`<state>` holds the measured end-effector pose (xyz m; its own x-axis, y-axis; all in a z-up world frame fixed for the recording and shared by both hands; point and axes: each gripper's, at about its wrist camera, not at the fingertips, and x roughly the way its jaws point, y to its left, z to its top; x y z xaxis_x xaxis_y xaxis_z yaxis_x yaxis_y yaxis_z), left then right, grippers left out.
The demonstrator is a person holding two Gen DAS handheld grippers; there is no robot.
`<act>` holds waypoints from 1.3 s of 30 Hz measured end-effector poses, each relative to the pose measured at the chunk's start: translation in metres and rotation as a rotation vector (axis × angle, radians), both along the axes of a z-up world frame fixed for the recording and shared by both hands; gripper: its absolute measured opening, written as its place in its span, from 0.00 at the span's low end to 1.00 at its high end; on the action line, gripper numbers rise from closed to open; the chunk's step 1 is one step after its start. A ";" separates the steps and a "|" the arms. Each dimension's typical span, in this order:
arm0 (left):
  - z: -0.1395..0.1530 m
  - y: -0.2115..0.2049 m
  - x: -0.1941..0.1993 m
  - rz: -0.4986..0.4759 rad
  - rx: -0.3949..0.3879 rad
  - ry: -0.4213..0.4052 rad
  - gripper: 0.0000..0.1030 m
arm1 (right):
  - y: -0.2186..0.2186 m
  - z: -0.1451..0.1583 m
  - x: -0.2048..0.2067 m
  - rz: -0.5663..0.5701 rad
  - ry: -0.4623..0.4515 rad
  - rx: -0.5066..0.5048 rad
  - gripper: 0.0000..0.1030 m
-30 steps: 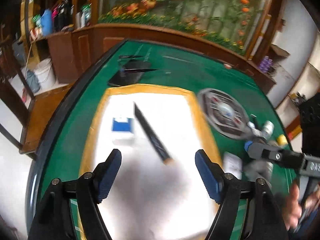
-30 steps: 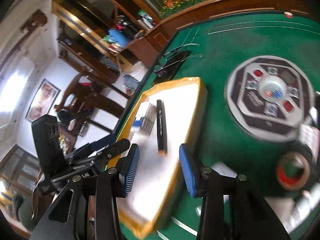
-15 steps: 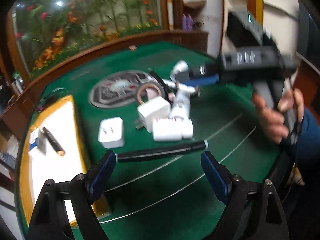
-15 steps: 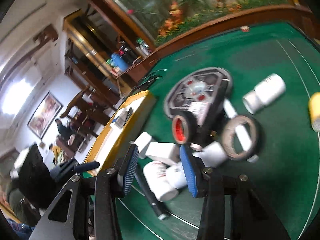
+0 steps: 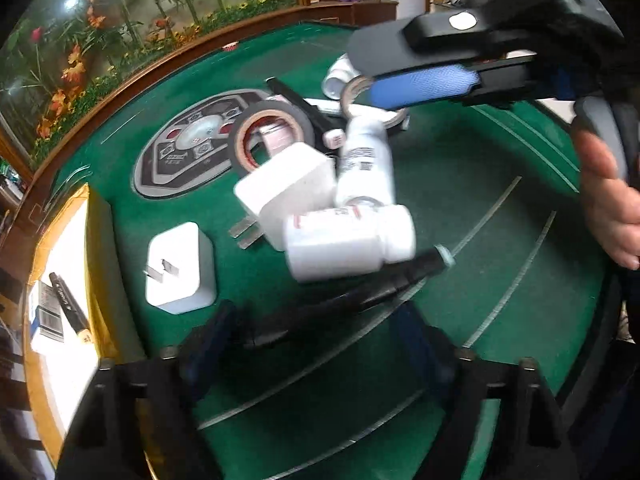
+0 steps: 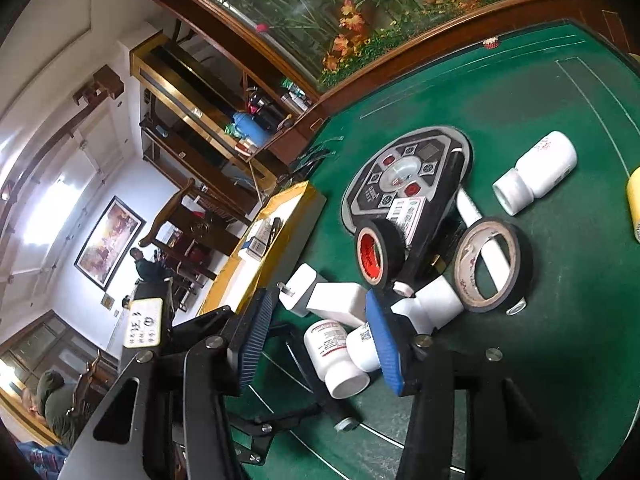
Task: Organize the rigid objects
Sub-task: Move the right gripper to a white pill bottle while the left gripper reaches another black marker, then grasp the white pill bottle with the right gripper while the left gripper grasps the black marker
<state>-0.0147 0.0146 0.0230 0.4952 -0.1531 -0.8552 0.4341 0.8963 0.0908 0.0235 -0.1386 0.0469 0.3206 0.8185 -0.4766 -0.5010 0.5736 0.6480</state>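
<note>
L gripper (image 5: 316, 344) lowers over a long black pen (image 5: 348, 300) on the green felt bench (image 5: 460, 200); R gripper (image 6: 316, 328) hovers above the clutter.

L jaws closing astride the pen, not yet gripping, likely to carry it to the yellow-rimmed white tray (image 5: 96, 248). R jaws opening, empty, above white pill bottles (image 6: 336, 360). R view alone shows the far bottle (image 6: 536, 172); L view shows the person's hand (image 5: 608, 208).

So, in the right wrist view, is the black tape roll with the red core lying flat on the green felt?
No, the black tape roll with the red core stands on edge, its round opening facing sideways, leaning against the long black box.
</note>
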 end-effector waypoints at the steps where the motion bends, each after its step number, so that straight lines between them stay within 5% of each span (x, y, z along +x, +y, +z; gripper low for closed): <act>1: 0.000 0.001 -0.003 -0.004 -0.036 0.016 0.49 | 0.002 -0.001 -0.001 0.006 0.002 -0.006 0.47; 5: 0.001 -0.001 -0.023 0.037 -0.099 0.038 0.45 | 0.010 -0.004 -0.003 0.030 -0.002 -0.038 0.47; 12: 0.003 -0.011 -0.061 0.043 -0.102 0.038 0.45 | 0.033 -0.005 -0.016 0.112 -0.069 -0.137 0.47; 21: 0.003 -0.007 -0.066 0.065 -0.102 0.027 0.45 | 0.086 -0.012 -0.047 0.215 -0.293 -0.510 0.43; 27: 0.002 -0.007 -0.064 0.072 -0.099 0.021 0.45 | 0.112 -0.021 -0.040 0.307 -0.349 -0.679 0.36; 35: -0.001 -0.010 -0.057 0.086 -0.103 0.010 0.57 | 0.098 -0.018 -0.032 0.274 -0.281 -0.540 0.35; 39: 0.001 -0.011 -0.059 0.087 -0.120 0.005 0.31 | 0.088 -0.015 -0.021 0.244 -0.216 -0.448 0.34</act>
